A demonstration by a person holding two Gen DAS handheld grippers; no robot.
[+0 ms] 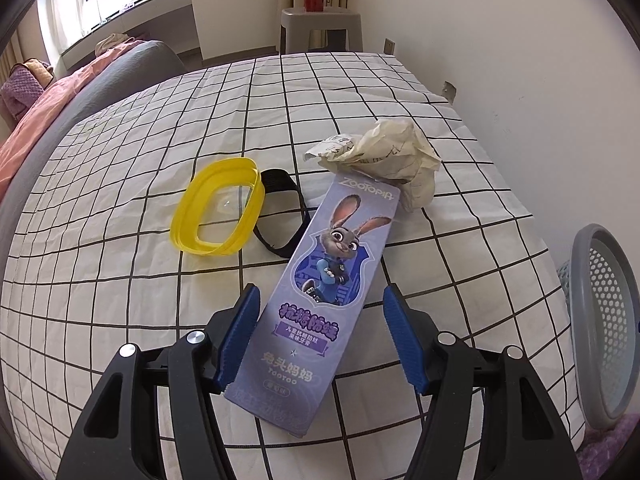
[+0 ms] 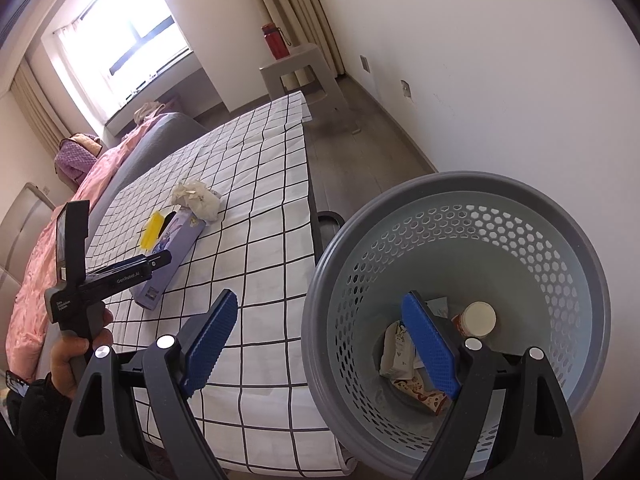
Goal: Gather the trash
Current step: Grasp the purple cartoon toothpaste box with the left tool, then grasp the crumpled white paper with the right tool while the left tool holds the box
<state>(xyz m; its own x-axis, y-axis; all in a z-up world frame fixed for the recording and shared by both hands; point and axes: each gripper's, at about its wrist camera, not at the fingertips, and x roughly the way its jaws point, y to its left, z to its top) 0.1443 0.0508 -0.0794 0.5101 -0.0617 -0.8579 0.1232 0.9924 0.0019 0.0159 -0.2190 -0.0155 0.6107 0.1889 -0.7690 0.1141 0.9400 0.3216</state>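
Straddling the near end of the purple toothpaste box point(image 1: 320, 280) with jaws spread wide, the left gripper point(image 1: 320, 332) faces crumpled paper point(image 1: 384, 156) beyond, while the right gripper point(image 2: 324, 344), likewise wide and empty, hangs over the basket point(image 2: 520, 188) rim.

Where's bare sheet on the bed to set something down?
Free: the checked sheet left of the yellow ring, and far side toward the stool. Crowded: ring, black strap, toothpaste box and crumpled paper cluster near the basket.

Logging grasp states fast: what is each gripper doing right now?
Left gripper: open, fingers either side of the purple toothpaste box, not clamped.
Right gripper: open, holding nothing, over the rim of the trash basket.
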